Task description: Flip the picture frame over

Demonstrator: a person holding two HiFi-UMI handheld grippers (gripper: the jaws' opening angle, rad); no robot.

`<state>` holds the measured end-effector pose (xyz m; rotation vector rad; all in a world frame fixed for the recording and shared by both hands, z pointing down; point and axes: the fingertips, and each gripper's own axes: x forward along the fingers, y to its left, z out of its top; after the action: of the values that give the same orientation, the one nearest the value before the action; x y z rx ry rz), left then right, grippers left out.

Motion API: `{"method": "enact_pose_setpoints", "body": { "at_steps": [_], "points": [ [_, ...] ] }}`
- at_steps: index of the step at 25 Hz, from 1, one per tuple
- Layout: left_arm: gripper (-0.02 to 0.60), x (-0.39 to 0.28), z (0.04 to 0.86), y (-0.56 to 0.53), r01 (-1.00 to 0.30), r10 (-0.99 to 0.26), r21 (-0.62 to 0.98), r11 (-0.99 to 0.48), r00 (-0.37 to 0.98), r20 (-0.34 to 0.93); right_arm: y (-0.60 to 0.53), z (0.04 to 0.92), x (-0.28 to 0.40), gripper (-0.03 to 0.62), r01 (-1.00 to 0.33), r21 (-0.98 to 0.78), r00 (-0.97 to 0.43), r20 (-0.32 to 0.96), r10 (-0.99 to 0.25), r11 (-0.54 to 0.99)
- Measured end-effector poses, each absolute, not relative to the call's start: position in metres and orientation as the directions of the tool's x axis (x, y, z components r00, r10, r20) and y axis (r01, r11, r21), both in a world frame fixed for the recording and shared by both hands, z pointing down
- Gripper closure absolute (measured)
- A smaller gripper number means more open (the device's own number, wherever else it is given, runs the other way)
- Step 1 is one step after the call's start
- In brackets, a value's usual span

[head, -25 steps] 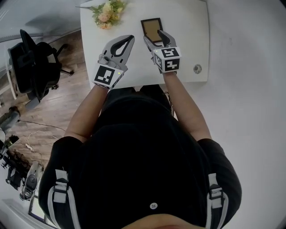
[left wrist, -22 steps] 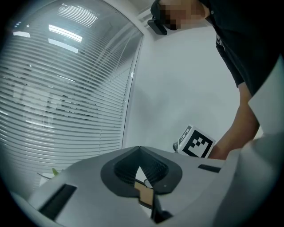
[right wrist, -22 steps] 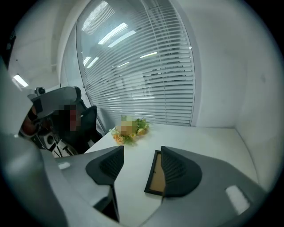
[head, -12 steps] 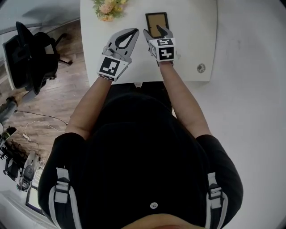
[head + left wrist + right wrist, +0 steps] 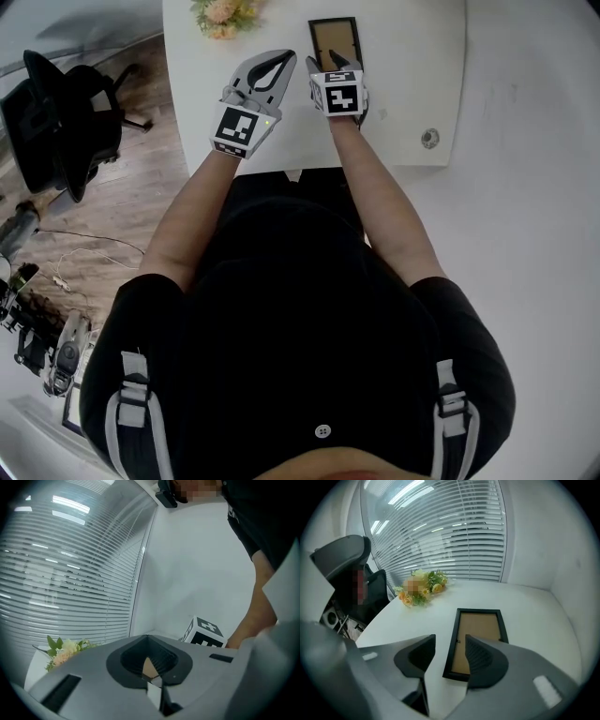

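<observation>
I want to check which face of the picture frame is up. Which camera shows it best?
The right gripper view: the picture frame lies close and large, a brown panel in a black border. The head view shows it small and far; the left gripper view shows nothing clear of it.

- picture frame (image 5: 332, 39): smooth black border with a slight sheen; panel of matt brown board.
- tabletop (image 5: 412, 75): white, smooth, faint sheen.
- left hand-held gripper (image 5: 284, 56), right hand-held gripper (image 5: 450, 644): matt grey plastic shells; pads (image 5: 480, 658) black, ribbed.
- floor (image 5: 122, 216): brown wood planks, low sheen.
</observation>
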<state>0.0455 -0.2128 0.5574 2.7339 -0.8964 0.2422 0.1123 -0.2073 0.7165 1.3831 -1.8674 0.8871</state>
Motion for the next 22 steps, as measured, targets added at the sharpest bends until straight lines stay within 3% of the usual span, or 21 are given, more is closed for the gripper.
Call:
{"method": "enact_pose_setpoints", "body": {
  "at_steps": [22],
  "points": [
    [0.58,0.05,0.572,-0.215,-0.589,-0.55,0.181,-0.787,0.804,0.226,-0.205,0.745,0.108,0.542,-0.975,-0.067,-0.164,0.864,-0.476,0.214]
  ]
}}
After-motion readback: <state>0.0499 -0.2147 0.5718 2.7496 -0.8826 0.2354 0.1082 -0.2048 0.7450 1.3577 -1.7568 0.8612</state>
